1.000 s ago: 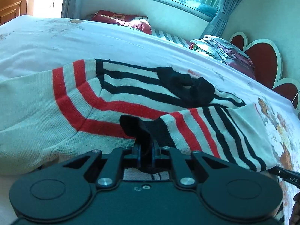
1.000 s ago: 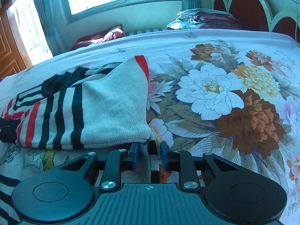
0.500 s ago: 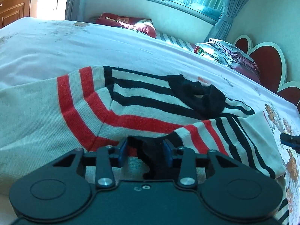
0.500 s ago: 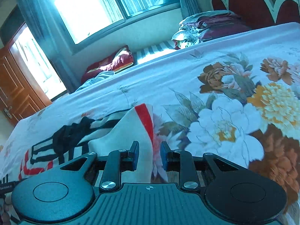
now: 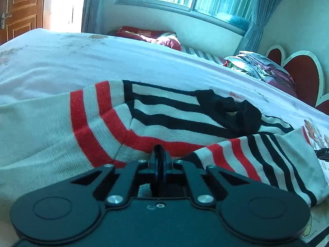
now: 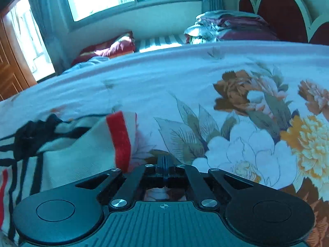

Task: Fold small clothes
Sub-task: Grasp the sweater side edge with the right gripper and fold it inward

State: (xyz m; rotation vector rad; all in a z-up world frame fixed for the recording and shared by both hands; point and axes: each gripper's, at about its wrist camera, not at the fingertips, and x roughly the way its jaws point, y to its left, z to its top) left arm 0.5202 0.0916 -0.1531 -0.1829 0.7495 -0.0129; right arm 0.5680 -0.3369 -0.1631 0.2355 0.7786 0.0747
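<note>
Now both jaws have snapped together. My left hand-held gripper (image 5: 160, 154), spread half a second ago over the dark cuff, is pinching a sliver of dark knit at the striped sweater's (image 5: 144, 127) near edge. My right hand-held gripper (image 6: 165, 161) has slid off the cloth and is pressed together on nothing, over the floral bedsheet (image 6: 236, 123). Likely the right-side fold is laid and the left begins. Count: one sweater on the bed, two sleeves folded inward, two grippers.

sweater (image 5: 164, 123) cut off at left edge, motion-blurred in right view
</note>
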